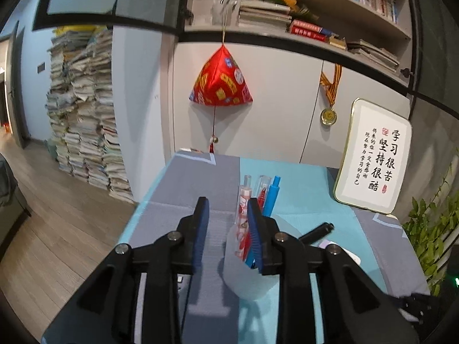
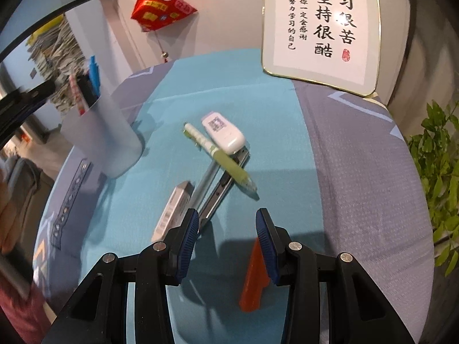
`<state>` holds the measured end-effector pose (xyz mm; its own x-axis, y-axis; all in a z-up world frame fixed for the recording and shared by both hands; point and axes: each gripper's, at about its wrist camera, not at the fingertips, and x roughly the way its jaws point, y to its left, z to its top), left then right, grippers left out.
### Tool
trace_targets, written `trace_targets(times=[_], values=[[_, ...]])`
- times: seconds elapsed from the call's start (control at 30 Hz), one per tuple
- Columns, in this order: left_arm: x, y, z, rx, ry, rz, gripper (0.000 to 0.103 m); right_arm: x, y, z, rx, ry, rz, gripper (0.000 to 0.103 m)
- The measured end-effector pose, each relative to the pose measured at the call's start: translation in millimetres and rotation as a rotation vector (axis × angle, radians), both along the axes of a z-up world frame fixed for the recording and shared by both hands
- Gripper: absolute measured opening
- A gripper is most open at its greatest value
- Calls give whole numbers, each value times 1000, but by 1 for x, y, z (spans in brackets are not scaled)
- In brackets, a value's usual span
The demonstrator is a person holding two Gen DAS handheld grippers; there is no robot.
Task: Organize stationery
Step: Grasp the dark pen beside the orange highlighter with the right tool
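Note:
A translucent white pen cup (image 1: pixel 252 272) holds several pens, among them a blue pen (image 1: pixel 272 195). My left gripper (image 1: pixel 226 209) is open above the table; its right finger stands in front of the cup's rim. The cup (image 2: pixel 106 137) also shows at the left of the right wrist view. My right gripper (image 2: pixel 226 226) is open and empty over the blue cloth. Ahead of it lie a green pen (image 2: pixel 221 157), a white correction tape (image 2: pixel 223 134), a grey pen (image 2: pixel 206 180), a metal ruler (image 2: pixel 226 183) and a white eraser (image 2: pixel 172 212). An orange-red flat piece (image 2: pixel 254 278) lies by its right finger.
A framed calligraphy board (image 2: pixel 321 28) leans on the wall at the table's back. A green plant (image 2: pixel 439 172) stands at the right edge. A red hanging ornament (image 1: pixel 221 83) and a medal (image 1: pixel 328 114) hang on the cabinet. Stacks of books (image 1: pixel 83 114) stand on the floor at left.

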<state>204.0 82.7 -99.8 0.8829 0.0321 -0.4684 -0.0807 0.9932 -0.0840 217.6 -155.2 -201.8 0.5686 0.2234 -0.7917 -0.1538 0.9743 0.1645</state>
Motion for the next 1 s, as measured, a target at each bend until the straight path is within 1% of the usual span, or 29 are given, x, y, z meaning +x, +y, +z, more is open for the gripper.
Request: trace_targets(times=[0.13,0.3,0.37,0.4,0.47,0.53,0.6,0.63,0.67,0.73,0.8,0.87,0.93,1.0], values=[[-20,-4,-1,-14,8,-61,27,15,5,-1,2,17,-45,42],[-36,-19,-11,26,32,-130,28,29,15,-11,-36,61,-64,42],[-39,-25,-17,35,48,-155,28,30,16,-13,-65,56,-81,41],[-39,-29,-20,39,60,-172,28,29,16,-13,-78,54,-74,39],[-37,-35,-25,43,85,-203,28,27,12,-13,-91,59,-63,14],[-35,-44,-31,36,120,-247,28,24,5,-10,-83,62,-61,12],[-33,-53,-36,30,147,-289,28,20,-8,-8,-83,69,-70,11],[-30,-60,-39,28,165,-318,30,18,-15,-7,-76,72,-79,11],[-28,-66,-42,31,182,-340,36,15,-25,-6,-64,80,-94,11],[-24,-84,-49,46,209,-396,45,11,-38,-6,-43,86,-111,3],[-20,-103,-56,84,228,-431,45,7,-50,-5,-26,86,-128,3],[-11,-126,-66,139,261,-483,45,5,-56,-5,-26,80,-133,3],[0,-143,-78,194,297,-486,45,3,-61,-6,-8,81,-135,3],[8,-148,-85,216,319,-484,45,2,-67,-6,18,82,-127,3]])
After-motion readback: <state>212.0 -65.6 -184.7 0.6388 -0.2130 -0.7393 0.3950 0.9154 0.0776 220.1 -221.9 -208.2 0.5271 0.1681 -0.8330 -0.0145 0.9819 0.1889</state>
